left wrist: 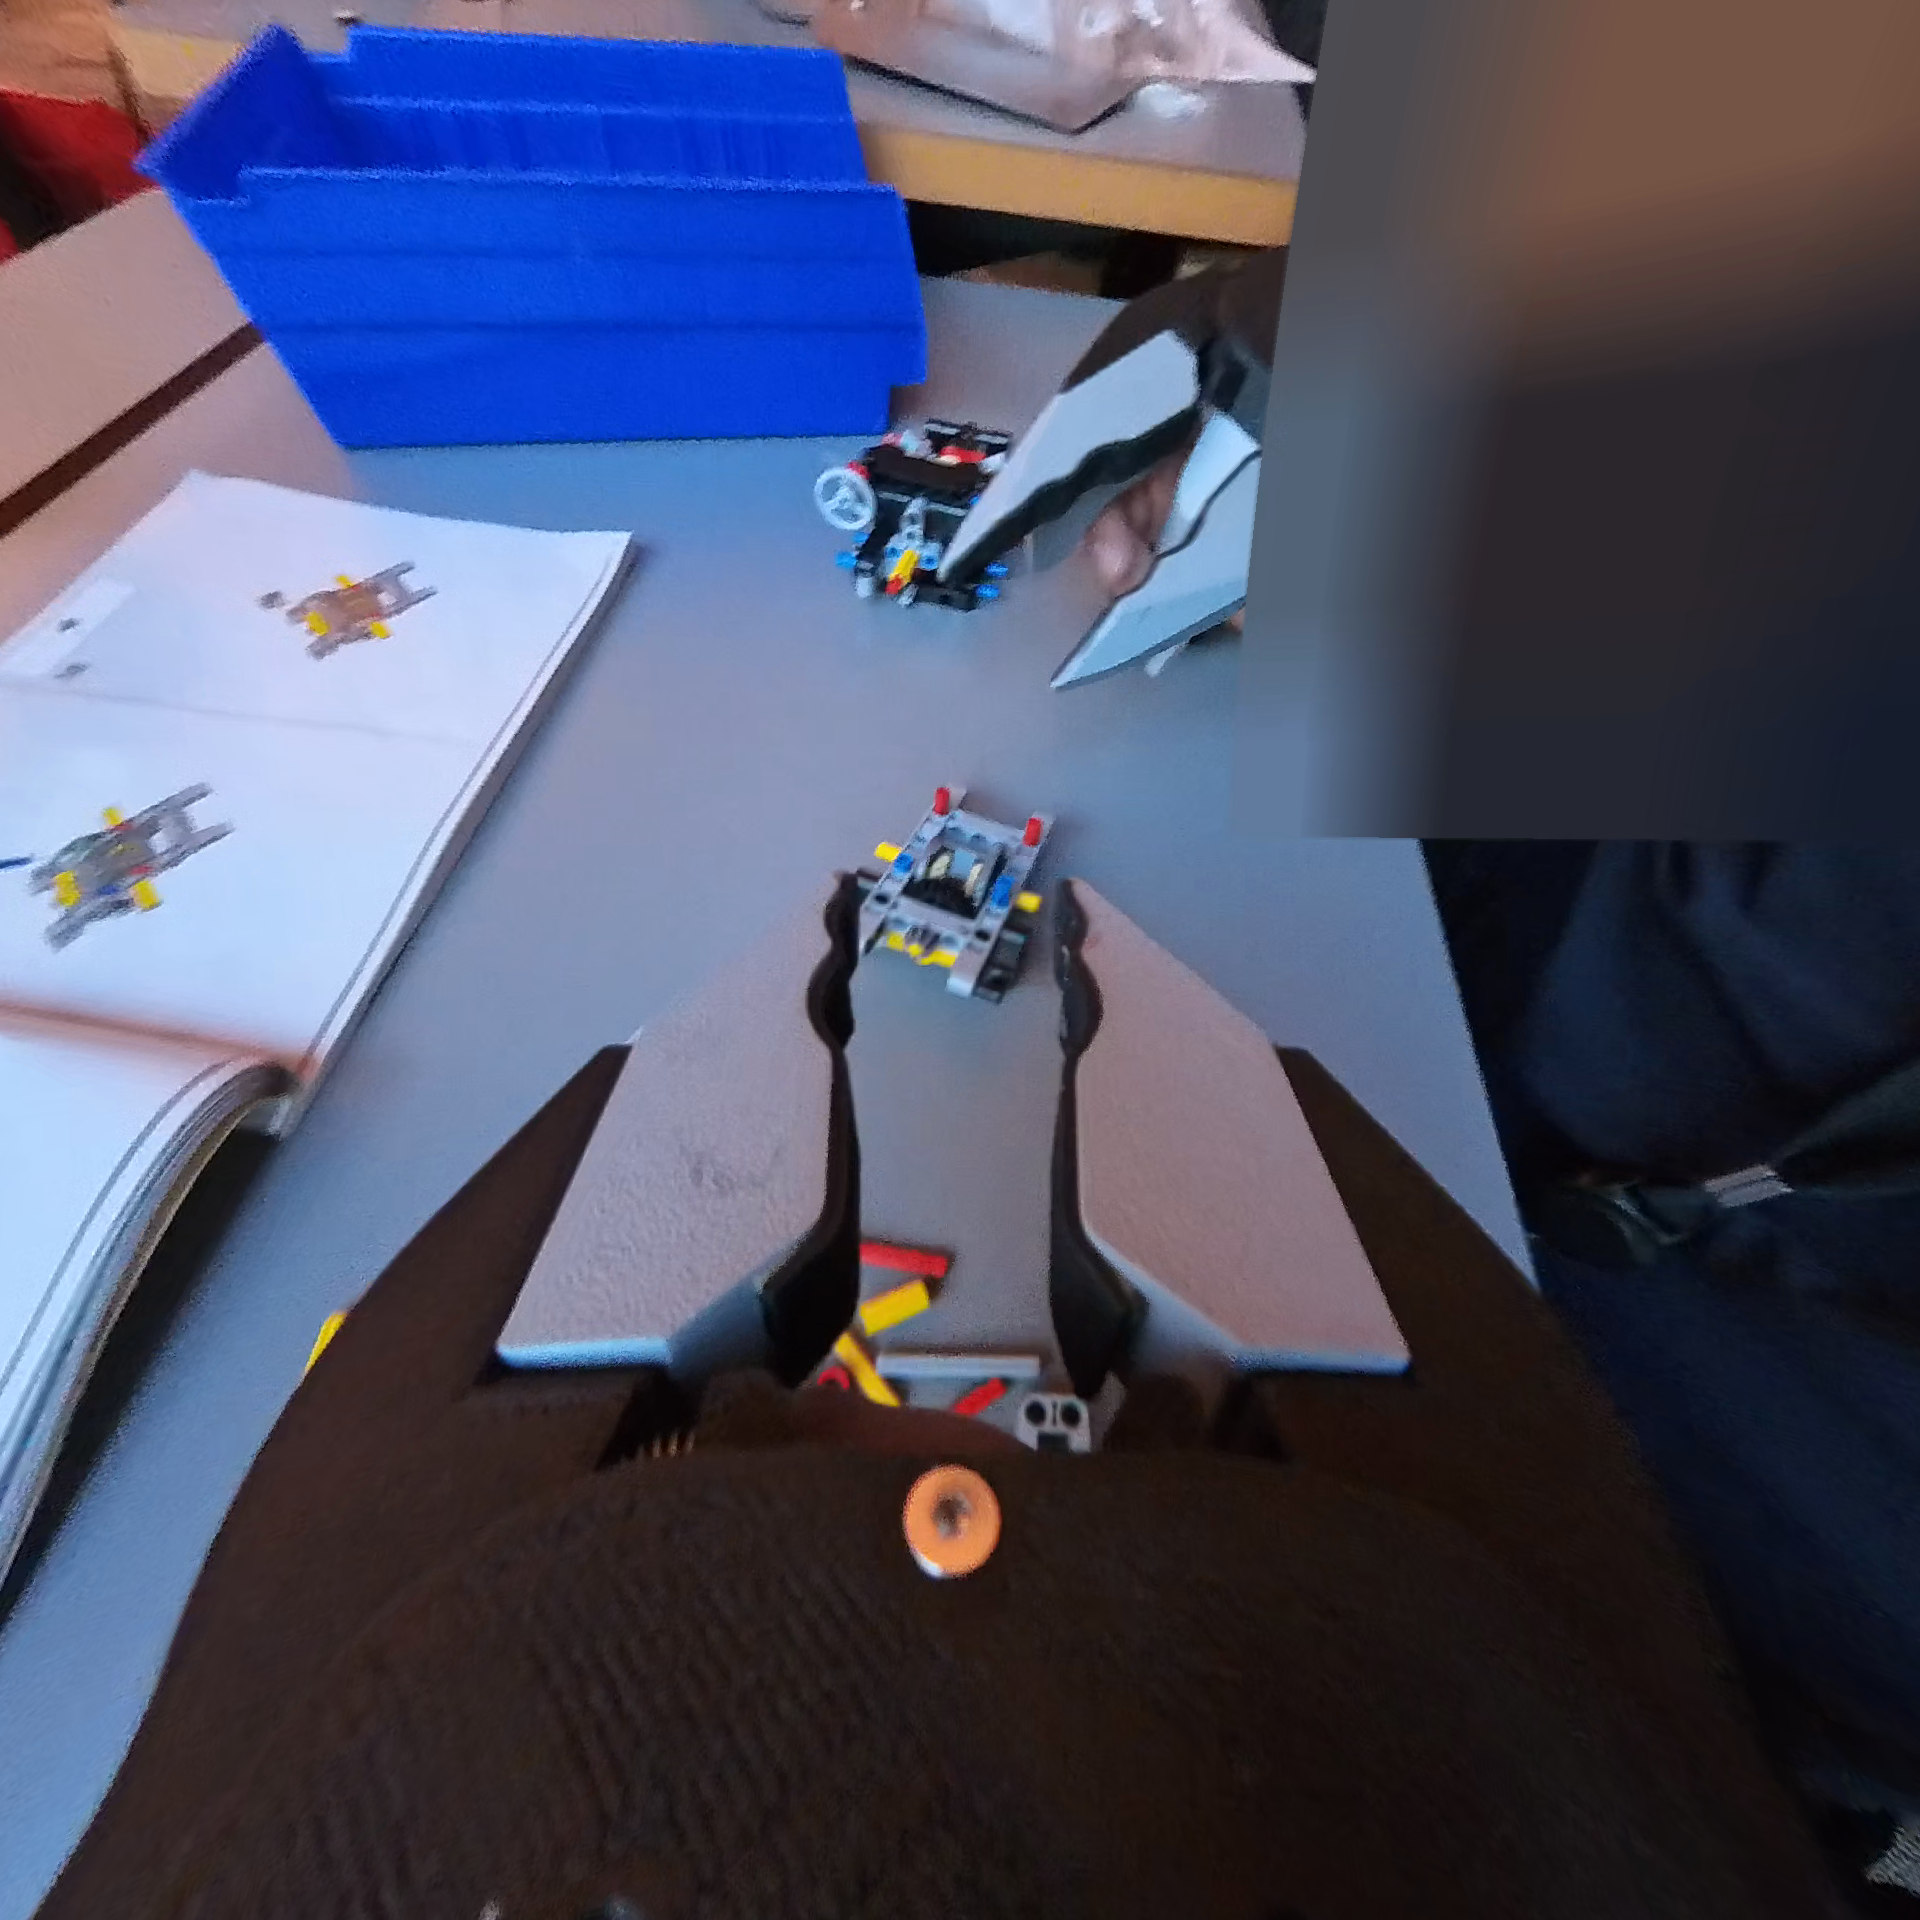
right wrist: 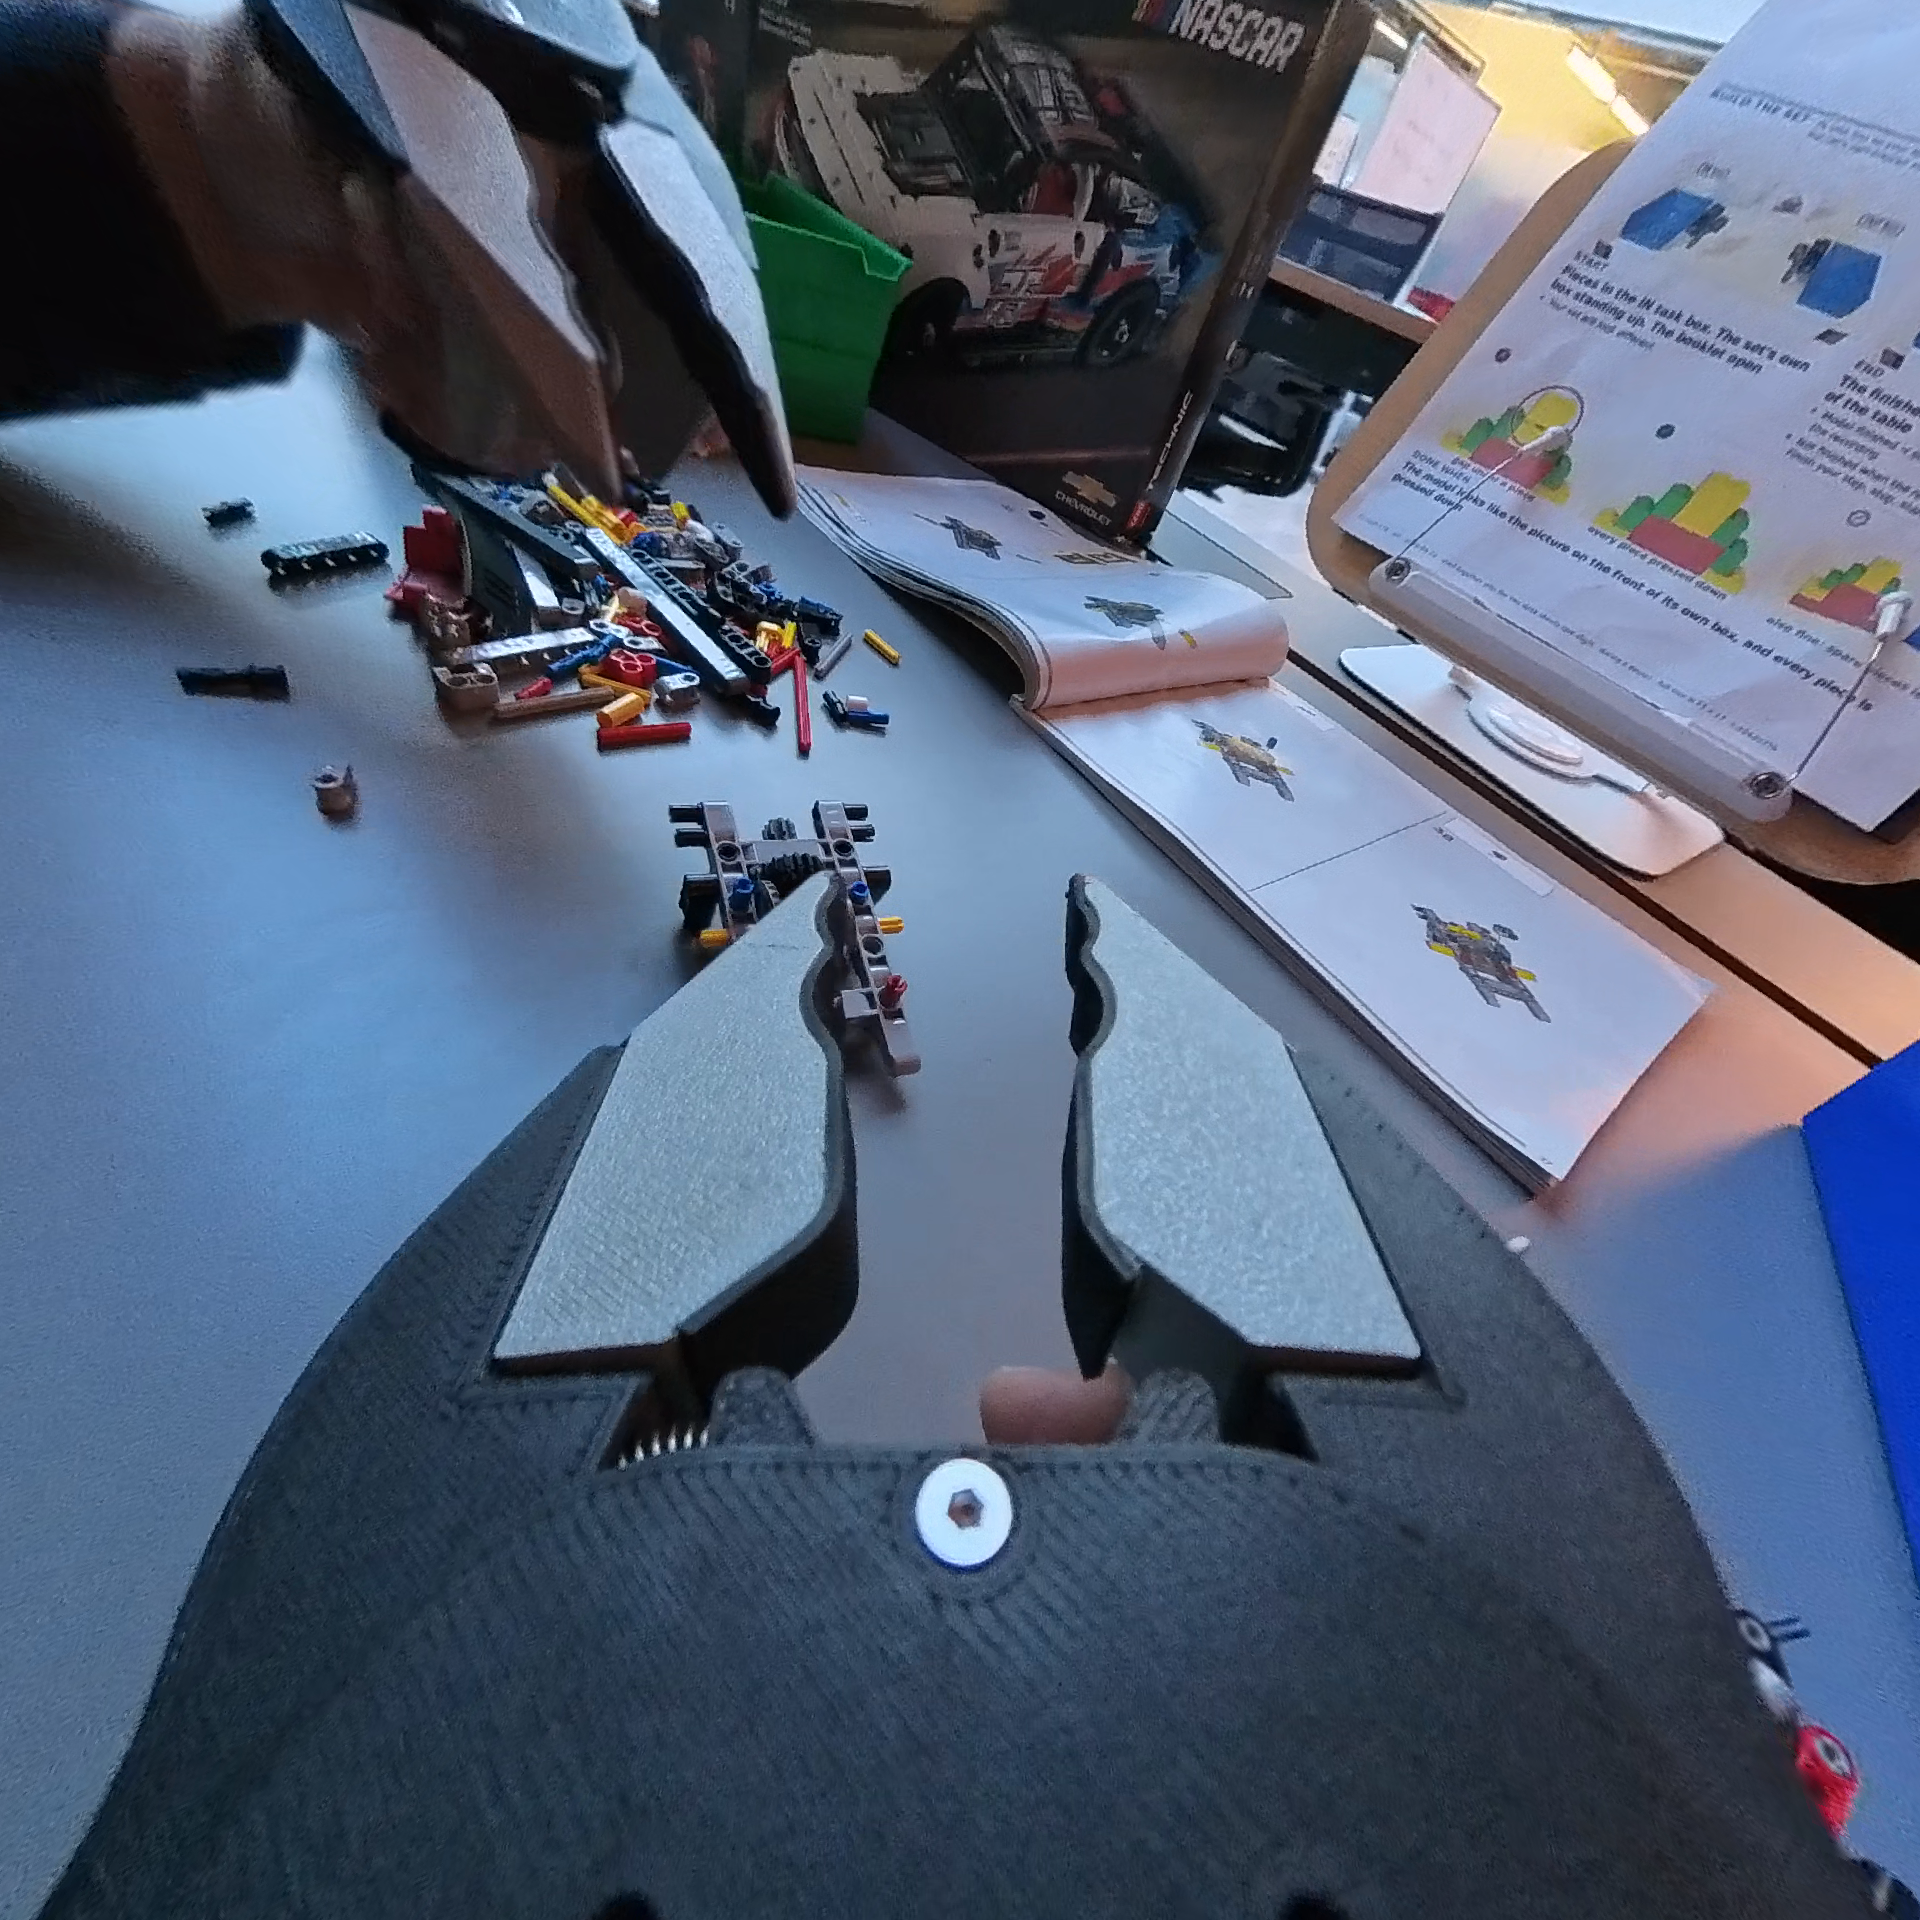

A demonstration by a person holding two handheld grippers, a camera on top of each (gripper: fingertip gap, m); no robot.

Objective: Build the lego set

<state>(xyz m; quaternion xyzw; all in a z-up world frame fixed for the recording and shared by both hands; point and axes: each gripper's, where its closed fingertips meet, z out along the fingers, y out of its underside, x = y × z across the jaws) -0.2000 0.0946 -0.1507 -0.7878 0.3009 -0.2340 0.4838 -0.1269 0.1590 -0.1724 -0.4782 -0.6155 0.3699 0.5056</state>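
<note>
On the grey table [left wrist: 644, 727]: small grey frame assembly [left wrist: 951, 899] lies loose at tips of left gripper [left wrist: 956, 914], jaws apart, empty | right gripper [right wrist: 951, 914] apart, empty | nearby: open booklet [left wrist: 260, 748], blue bin [left wrist: 551, 239], loose parts pile [right wrist: 623, 613]

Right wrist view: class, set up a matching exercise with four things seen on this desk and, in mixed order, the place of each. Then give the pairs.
Things:
1. small grey frame assembly
2. pile of loose pieces
3. open instruction booklet
4. green bin

Places:
A. far back, beside the model car box
B. right side of the table
C. at the right gripper's open fingertips
D. under the left gripper

Pairs: 1-C, 2-D, 3-B, 4-A
</note>
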